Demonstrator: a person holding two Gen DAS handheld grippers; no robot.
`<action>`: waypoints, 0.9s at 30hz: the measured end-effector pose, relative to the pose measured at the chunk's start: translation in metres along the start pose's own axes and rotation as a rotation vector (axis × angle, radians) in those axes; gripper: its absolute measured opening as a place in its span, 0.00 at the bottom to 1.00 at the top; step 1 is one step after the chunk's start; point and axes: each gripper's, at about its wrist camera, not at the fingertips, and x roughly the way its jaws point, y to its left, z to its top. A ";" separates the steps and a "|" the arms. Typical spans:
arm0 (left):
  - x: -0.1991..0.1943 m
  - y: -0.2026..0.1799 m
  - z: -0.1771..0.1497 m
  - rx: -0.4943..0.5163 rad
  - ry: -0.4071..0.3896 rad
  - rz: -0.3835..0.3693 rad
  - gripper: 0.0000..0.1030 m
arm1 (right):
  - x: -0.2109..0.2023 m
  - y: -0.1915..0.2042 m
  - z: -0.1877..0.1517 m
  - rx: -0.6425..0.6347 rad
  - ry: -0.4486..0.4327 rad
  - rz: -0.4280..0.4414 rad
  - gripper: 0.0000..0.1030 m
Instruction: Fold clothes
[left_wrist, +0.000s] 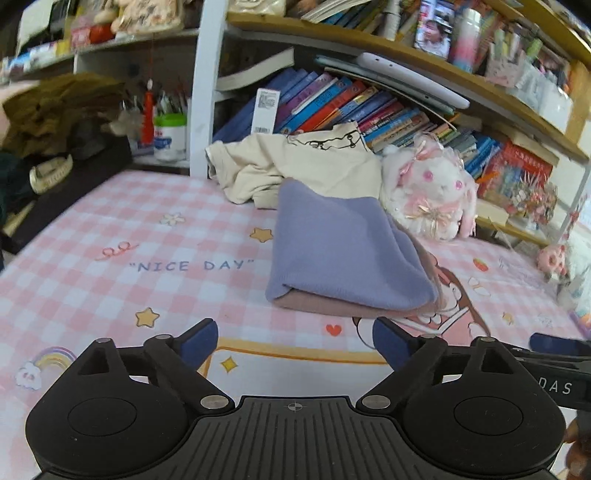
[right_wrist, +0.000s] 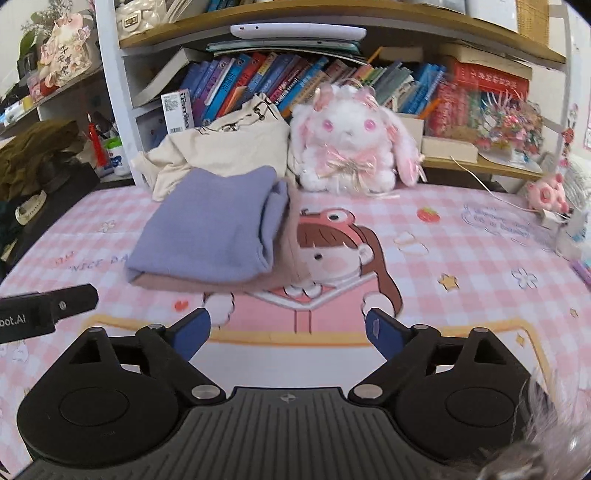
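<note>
A folded lavender garment (left_wrist: 340, 254) (right_wrist: 210, 229) lies on a folded dusty-pink one (left_wrist: 332, 308) (right_wrist: 288, 254) on the pink checked mat. Behind the stack a crumpled cream garment (left_wrist: 295, 166) (right_wrist: 221, 147) leans against the books. My left gripper (left_wrist: 295, 341) is open above the mat, a short way in front of the stack, with nothing between its blue pads. My right gripper (right_wrist: 290, 330) is open too, empty, in front of the stack and slightly to its right. In each wrist view the other gripper's black finger shows at the frame's edge.
A white plush rabbit (left_wrist: 432, 188) (right_wrist: 351, 147) sits right of the clothes. Bookshelves (left_wrist: 369, 110) (right_wrist: 295, 77) full of books stand behind. Dark clothes (left_wrist: 55, 110) are piled at the far left, small pink toys (right_wrist: 546, 192) at the right. The mat (left_wrist: 147, 240) (right_wrist: 461, 258) spreads around the stack.
</note>
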 end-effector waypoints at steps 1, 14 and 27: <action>-0.003 -0.004 -0.001 0.022 -0.009 0.017 0.92 | -0.001 -0.001 -0.002 -0.005 0.000 -0.002 0.91; -0.007 -0.026 -0.006 0.106 0.001 0.079 0.98 | -0.009 -0.007 -0.009 -0.037 0.011 -0.010 0.95; -0.010 -0.036 -0.009 0.157 0.022 0.098 1.00 | -0.013 -0.009 -0.011 -0.031 0.018 -0.040 0.99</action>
